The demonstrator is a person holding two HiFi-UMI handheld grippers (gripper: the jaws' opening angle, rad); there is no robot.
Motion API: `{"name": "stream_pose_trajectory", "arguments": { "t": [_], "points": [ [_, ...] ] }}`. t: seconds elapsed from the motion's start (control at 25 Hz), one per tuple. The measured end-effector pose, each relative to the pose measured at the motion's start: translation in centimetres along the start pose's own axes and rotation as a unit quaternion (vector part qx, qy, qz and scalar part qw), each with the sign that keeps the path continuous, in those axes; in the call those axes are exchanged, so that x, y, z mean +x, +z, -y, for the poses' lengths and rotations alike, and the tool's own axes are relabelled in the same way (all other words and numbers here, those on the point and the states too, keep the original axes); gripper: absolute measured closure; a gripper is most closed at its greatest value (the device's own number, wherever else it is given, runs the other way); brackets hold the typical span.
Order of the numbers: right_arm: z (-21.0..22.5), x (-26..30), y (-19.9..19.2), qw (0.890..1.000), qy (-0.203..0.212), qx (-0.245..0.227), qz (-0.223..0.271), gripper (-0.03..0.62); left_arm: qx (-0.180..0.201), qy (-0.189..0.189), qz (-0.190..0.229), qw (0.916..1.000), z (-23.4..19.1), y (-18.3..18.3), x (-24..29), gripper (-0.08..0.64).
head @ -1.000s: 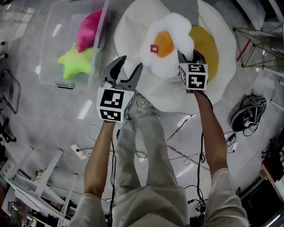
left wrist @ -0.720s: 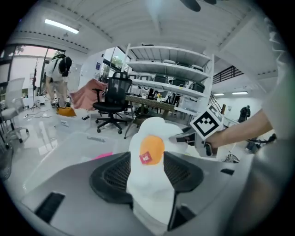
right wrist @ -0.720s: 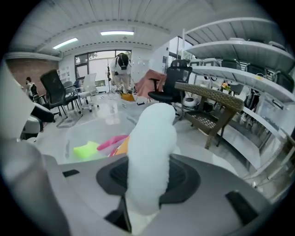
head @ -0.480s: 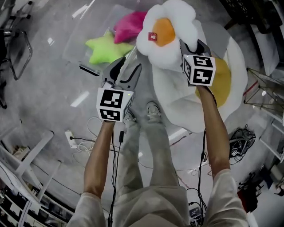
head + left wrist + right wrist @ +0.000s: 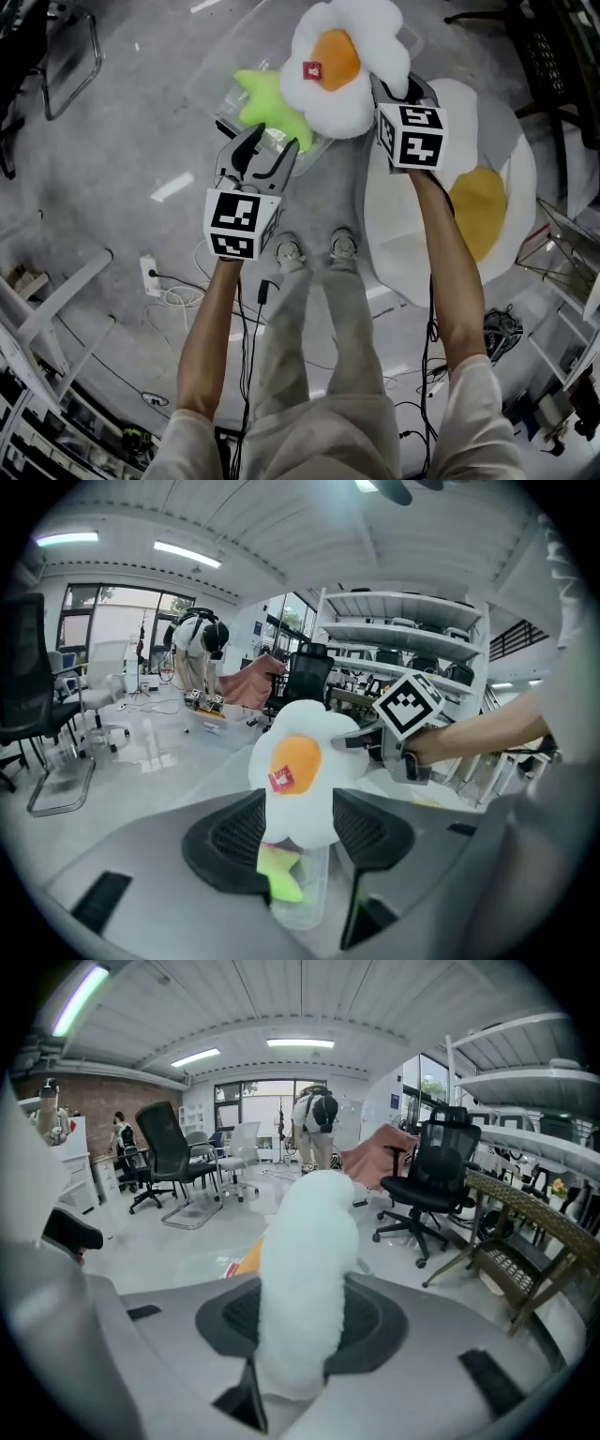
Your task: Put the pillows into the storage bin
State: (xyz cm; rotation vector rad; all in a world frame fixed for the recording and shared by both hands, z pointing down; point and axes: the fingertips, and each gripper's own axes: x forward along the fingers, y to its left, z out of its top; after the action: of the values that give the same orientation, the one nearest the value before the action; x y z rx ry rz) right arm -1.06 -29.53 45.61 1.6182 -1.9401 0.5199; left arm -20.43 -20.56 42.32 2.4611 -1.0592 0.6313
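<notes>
A small fried-egg pillow (image 5: pixel 339 70), white with an orange yolk and a red tag, hangs over the clear storage bin (image 5: pixel 228 86). My right gripper (image 5: pixel 394 86) is shut on its white rim, which fills the gap between the jaws in the right gripper view (image 5: pixel 305 1288). A green star pillow (image 5: pixel 265 101) lies in the bin. My left gripper (image 5: pixel 272 142) stands open and holds nothing, just short of the bin's near edge. In the left gripper view the egg pillow (image 5: pixel 298 766) hangs beyond the open jaws, with the star pillow (image 5: pixel 284 874) below it.
A large fried-egg cushion (image 5: pixel 487 202) lies on the floor at the right. Cables and a power strip (image 5: pixel 150 275) lie at the left near the person's feet (image 5: pixel 314 249). An office chair (image 5: pixel 66 52) stands at the top left. More chairs and shelves stand around.
Both grippers have swung left from over the big cushion to the bin. The egg pillow went with the right gripper and now covers the pink pillow in the bin.
</notes>
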Motion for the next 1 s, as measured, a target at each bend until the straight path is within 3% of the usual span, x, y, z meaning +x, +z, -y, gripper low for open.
{"name": "stream_pose_trajectory", "arguments": {
  "t": [0.2, 0.28, 0.32, 0.36, 0.6, 1.0],
  "points": [
    [-5.0, 5.9, 0.1, 0.999, 0.028, 0.044, -0.001, 0.415, -0.009, 0.025, -0.007, 0.9996, -5.0, -2.5, -1.7, 0.339],
    [-6.5, 8.8, -0.7, 0.996, 0.039, 0.08, -0.002, 0.264, -0.011, 0.036, -0.01, 0.9993, -6.8, -3.5, -2.3, 0.341],
    [-7.2, 10.0, -1.3, 0.994, 0.047, 0.094, -0.008, 0.152, -0.012, 0.041, -0.011, 0.999, -7.7, -4.0, -2.7, 0.341],
    [-7.9, 10.8, -1.8, 0.993, 0.054, 0.102, -0.014, 0.133, -0.014, 0.046, -0.011, 0.9988, -8.5, -4.6, -3.0, 0.341],
    [-9.9, 9.9, -3.7, 0.996, 0.063, 0.062, -0.026, 0.149, -0.023, 0.058, -0.013, 0.9979, -9.4, -6.3, -4.1, 0.341],
    [-9.5, 3.9, -2.8, 0.997, 0.072, 0.024, 0.0, 0.249, -0.023, 0.062, 0.002, 0.9978, -6.9, -3.9, -5.8, 0.341]
  ]
}}
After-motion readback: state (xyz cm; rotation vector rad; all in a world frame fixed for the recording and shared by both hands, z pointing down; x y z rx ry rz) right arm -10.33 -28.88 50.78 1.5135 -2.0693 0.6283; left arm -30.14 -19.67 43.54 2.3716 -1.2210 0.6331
